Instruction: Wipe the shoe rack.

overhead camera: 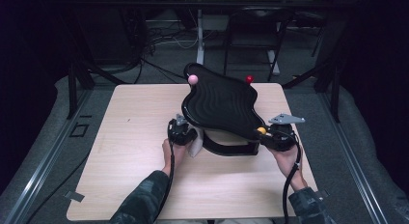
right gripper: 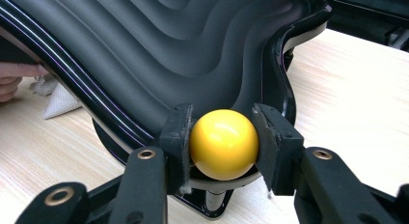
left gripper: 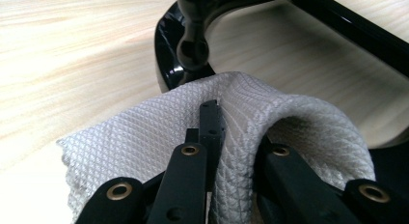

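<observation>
A black wavy tray stands raised on a black base on the wooden table. It carries a pink ball at its far left corner, a red ball at its far right and a yellow ball at its near right corner. My right gripper is shut on the yellow ball, pads on both sides. My left gripper is shut on a white cloth, which is folded over its jaws beside the black base.
Behind the table stand black frame legs and a white desk leg with cables on the floor. Bare tabletop lies to the left and in front of my hands.
</observation>
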A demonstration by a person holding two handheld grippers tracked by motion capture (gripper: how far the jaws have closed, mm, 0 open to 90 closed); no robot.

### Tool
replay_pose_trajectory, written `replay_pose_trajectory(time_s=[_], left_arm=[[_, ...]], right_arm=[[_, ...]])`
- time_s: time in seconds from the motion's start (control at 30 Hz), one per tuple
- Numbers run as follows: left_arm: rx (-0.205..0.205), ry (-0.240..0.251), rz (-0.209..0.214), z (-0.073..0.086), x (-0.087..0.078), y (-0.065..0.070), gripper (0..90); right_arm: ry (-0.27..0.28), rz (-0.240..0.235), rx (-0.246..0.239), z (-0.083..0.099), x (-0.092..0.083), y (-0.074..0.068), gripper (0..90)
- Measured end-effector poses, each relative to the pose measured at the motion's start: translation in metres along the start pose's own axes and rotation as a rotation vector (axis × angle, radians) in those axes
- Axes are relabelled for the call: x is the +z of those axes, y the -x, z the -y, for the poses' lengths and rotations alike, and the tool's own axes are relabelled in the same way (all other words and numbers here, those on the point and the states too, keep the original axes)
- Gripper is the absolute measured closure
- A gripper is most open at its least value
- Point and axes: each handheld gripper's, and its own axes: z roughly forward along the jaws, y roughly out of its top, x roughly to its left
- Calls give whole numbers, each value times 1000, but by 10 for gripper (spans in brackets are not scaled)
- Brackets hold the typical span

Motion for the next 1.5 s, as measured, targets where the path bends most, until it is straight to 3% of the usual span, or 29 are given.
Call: replay_pose_trajectory(time_s=[0.2, 0.37, 0.53, 0.77, 1.1, 1.27, 1.5], left_arm=[[20, -5, 42, 6, -7, 7, 848], [57, -56, 127, 11, -15, 14, 847], [63, -59, 151, 11, -32, 14, 847], [57, 9, 130, -10, -63, -3, 854], [104, 118, 94, -50, -110, -19, 850], [140, 146, 83, -75, -124, -21, 847], [166, 172, 51, -108, -130, -24, 841]], right_arm=[[0, 3, -1, 0, 0, 0, 595], [0, 5, -1, 0, 0, -1, 594], [2, 9, -5, 0, 1, -1, 595], [1, 11, -5, 0, 1, -1, 595], [0, 14, -7, 0, 1, -2, 594], [2, 16, -9, 0, 1, -2, 594], [1, 17, -14, 0, 2, -2, 594]])
